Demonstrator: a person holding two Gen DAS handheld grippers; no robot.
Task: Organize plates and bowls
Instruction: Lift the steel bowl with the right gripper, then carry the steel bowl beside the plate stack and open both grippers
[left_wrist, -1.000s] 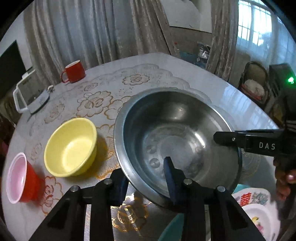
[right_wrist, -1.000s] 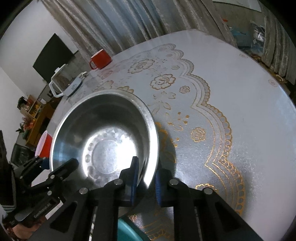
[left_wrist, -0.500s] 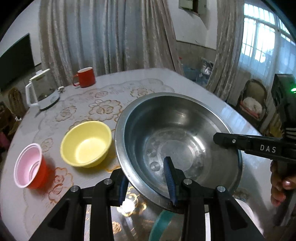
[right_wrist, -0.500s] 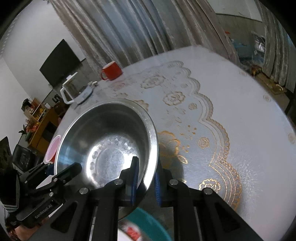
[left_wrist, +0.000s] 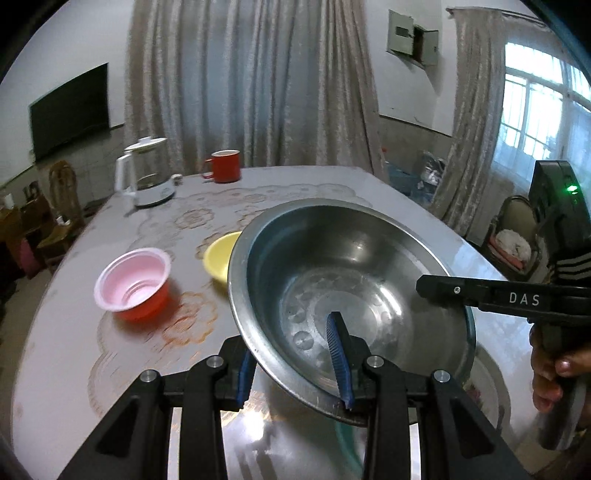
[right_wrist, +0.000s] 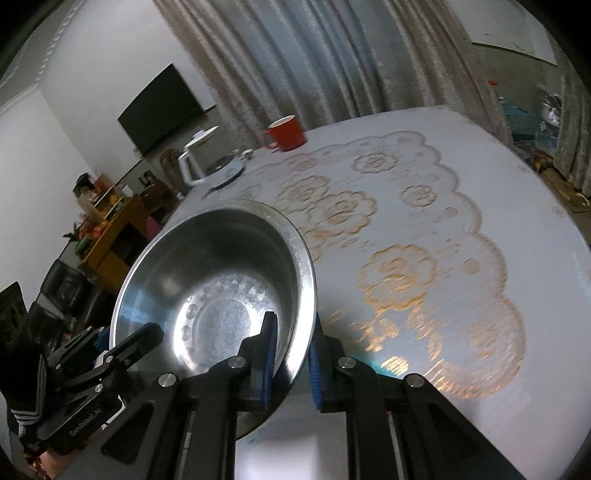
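Observation:
A large steel bowl (left_wrist: 343, 280) is held in the air above the table by both grippers. My left gripper (left_wrist: 293, 358) is shut on its near rim, one pad inside and one outside. My right gripper (right_wrist: 291, 354) is shut on the opposite rim of the bowl, which shows in the right wrist view (right_wrist: 218, 291). The right gripper also reaches in from the right in the left wrist view (left_wrist: 443, 290). A yellow bowl (left_wrist: 219, 256) sits on the table, partly hidden behind the steel bowl. A pink-lined red bowl (left_wrist: 135, 284) stands left of it.
A red mug (left_wrist: 223, 166) and a white kettle (left_wrist: 147, 177) stand at the far side of the round table (right_wrist: 461, 229). A teal rim (left_wrist: 345, 443) shows under the steel bowl. A chair (left_wrist: 513, 236) stands beyond the table's right edge.
Both grippers have lifted the steel bowl higher and tilted up, so the views now look more level across the table. The plates underneath have dropped out of sight.

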